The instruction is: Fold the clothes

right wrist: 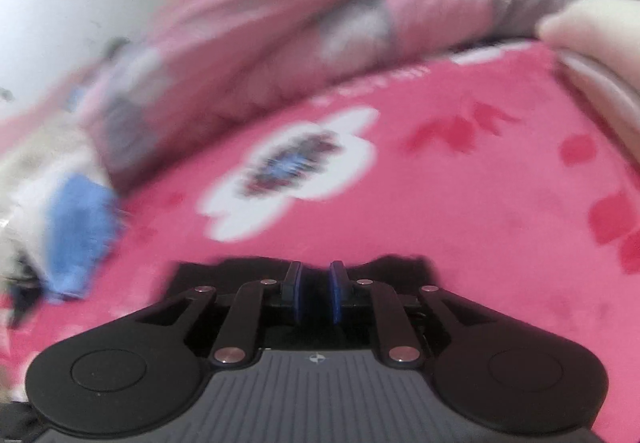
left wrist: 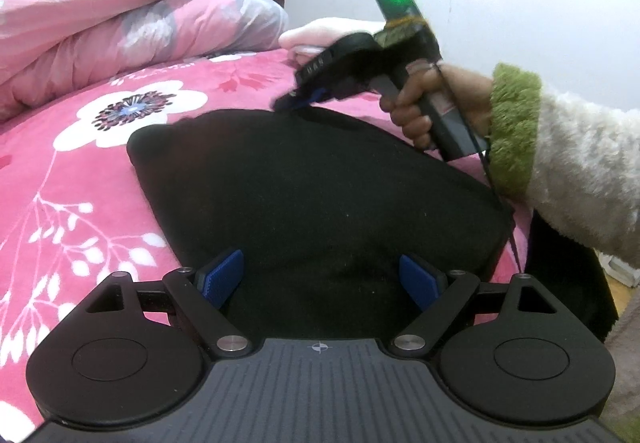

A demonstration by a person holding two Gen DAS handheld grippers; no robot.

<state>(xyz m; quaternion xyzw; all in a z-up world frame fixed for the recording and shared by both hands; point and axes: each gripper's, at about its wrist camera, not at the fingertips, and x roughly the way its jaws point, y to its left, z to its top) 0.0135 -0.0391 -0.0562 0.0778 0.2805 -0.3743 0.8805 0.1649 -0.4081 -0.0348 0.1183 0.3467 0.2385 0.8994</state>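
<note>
The fingers of my right gripper (right wrist: 316,293) were nearly clenched at the far edge of the black garment (left wrist: 312,195) on the bed (left wrist: 80,171); blur hid any pinch. My left gripper (left wrist: 320,277) hung released above its near edge. I judged a shallow grab could slip mid-fold.

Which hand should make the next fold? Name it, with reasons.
Right. The right gripper has jaws nearly closed at the far edge of the black garment, apparently pinching it; the left gripper hangs open above the near edge.
</note>
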